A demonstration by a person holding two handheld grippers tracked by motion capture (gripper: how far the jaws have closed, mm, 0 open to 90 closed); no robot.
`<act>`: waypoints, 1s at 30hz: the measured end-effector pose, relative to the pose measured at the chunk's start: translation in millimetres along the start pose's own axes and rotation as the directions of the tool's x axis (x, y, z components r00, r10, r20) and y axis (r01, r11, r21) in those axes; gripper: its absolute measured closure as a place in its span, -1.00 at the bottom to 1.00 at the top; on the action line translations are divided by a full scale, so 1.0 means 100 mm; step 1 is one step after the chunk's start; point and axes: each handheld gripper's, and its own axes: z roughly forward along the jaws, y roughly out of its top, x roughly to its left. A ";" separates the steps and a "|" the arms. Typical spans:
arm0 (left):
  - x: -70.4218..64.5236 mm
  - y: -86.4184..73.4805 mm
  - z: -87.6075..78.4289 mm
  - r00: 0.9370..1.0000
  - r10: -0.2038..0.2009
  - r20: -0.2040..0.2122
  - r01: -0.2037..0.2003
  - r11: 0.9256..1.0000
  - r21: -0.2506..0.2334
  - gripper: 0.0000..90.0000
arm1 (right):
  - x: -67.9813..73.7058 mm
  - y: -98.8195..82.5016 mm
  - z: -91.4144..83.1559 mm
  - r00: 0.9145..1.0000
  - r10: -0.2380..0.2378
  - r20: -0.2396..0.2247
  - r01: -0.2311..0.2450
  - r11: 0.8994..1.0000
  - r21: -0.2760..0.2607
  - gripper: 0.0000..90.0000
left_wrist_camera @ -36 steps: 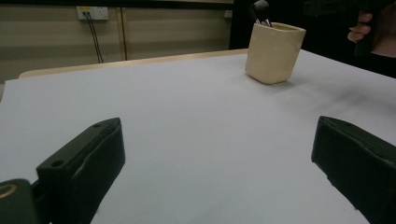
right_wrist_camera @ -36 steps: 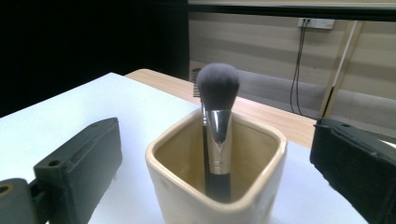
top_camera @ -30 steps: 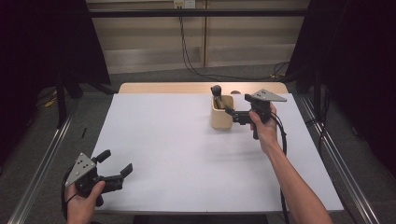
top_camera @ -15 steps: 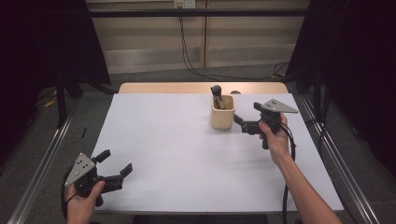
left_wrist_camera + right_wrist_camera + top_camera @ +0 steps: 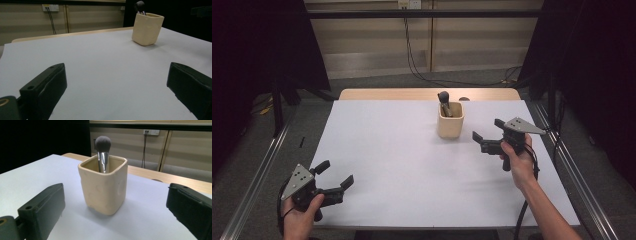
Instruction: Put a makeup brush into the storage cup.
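Right gripper [image 5: 488,136] wide open, empty, touching nothing, aimed at cup [image 5: 450,120] just ahead between jaw lines. Brush [image 5: 102,152] upright inside cup. Left gripper [image 5: 332,176] wide open, empty, well apart from cup.

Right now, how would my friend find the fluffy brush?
Find the white table, then the cream square cup near its far edge. The makeup brush stands inside it, a dark grey fluffy head on a shiny silver stem, the only thing poking out.
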 end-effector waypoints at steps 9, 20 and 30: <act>-0.01 0.00 -0.01 1.000 0.003 -0.004 -0.003 1.000 -0.003 -0.94 | 0.04 -0.13 -0.28 1.000 0.000 0.010 0.000 1.000 -0.011 -0.96; 0.00 -0.01 -0.04 1.000 -0.007 -0.016 0.007 1.000 -0.008 -0.94 | 0.00 -0.35 -0.62 0.998 0.006 0.065 -0.005 1.000 -0.011 -0.96; -0.01 -0.01 -0.04 1.000 -0.002 -0.014 0.002 1.000 -0.005 -0.94 | 0.03 -0.52 -0.90 0.994 0.028 0.108 -0.028 1.000 -0.003 -0.96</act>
